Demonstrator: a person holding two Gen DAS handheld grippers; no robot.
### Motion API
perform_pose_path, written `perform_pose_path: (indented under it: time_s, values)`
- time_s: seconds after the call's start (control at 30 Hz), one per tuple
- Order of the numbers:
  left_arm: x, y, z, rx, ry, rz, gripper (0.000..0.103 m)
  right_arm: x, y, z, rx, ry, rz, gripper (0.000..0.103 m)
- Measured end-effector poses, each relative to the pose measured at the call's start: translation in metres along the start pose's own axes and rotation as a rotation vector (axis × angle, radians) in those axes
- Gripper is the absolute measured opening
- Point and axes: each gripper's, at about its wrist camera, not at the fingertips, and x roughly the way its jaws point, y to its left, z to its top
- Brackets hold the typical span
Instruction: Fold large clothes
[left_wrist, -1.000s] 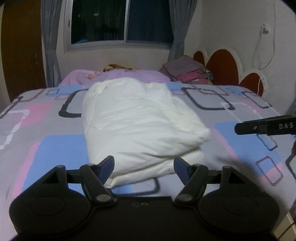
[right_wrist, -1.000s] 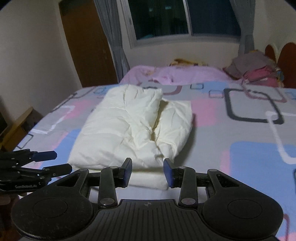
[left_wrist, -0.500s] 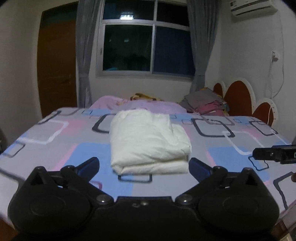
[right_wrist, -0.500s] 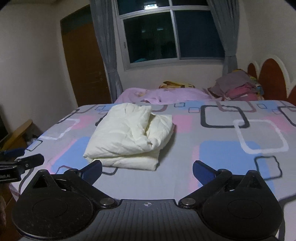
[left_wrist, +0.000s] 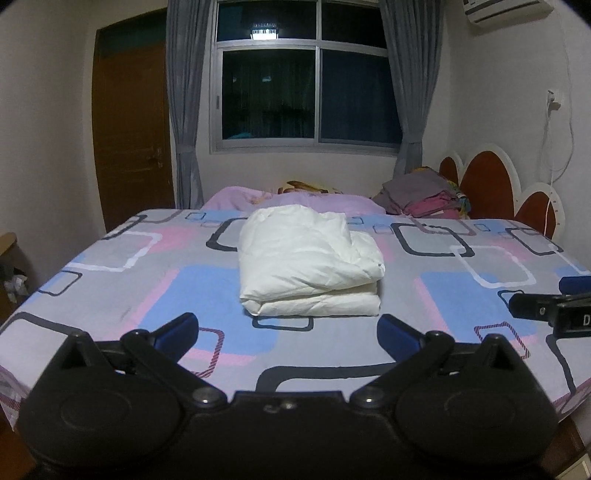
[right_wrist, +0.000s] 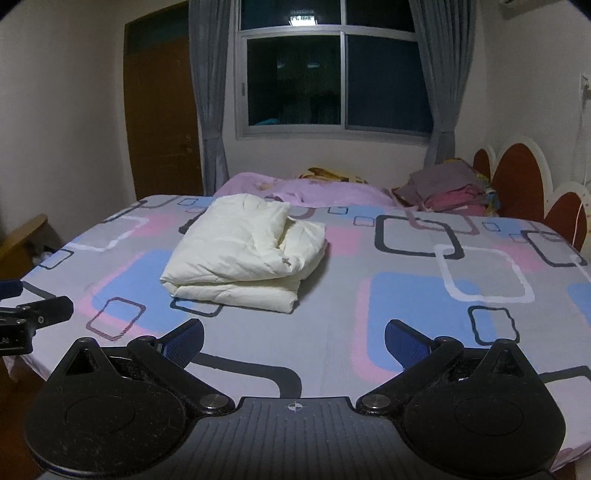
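A cream white garment (left_wrist: 308, 260) lies folded into a thick rectangular bundle on the patterned bed (left_wrist: 110, 295); it also shows in the right wrist view (right_wrist: 247, 251). My left gripper (left_wrist: 288, 334) is open and empty, held back near the bed's front edge, well short of the bundle. My right gripper (right_wrist: 293, 341) is open and empty, also near the front edge, with the bundle ahead to its left. Each gripper's tip shows at the edge of the other's view.
A pile of grey and pink clothes (left_wrist: 424, 197) and a pink blanket (left_wrist: 295, 199) lie at the far side of the bed by the red headboard (left_wrist: 487, 184). A door (left_wrist: 133, 129) and curtained window (left_wrist: 310, 74) stand behind.
Both grippers have opened wide and pulled back and up from the folded bundle toward the bed's front edge. The bundle stays flat on the bed.
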Motion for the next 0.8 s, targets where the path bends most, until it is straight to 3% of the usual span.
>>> perform_pose_path:
  time_s: [0.8]
  values:
    - [-0.0067,-0.0075,0.0036,0.029,-0.038,-0.015,0.103,-0.0111,-0.0039,0.0061,0.0,-0.013,0.015,0.103]
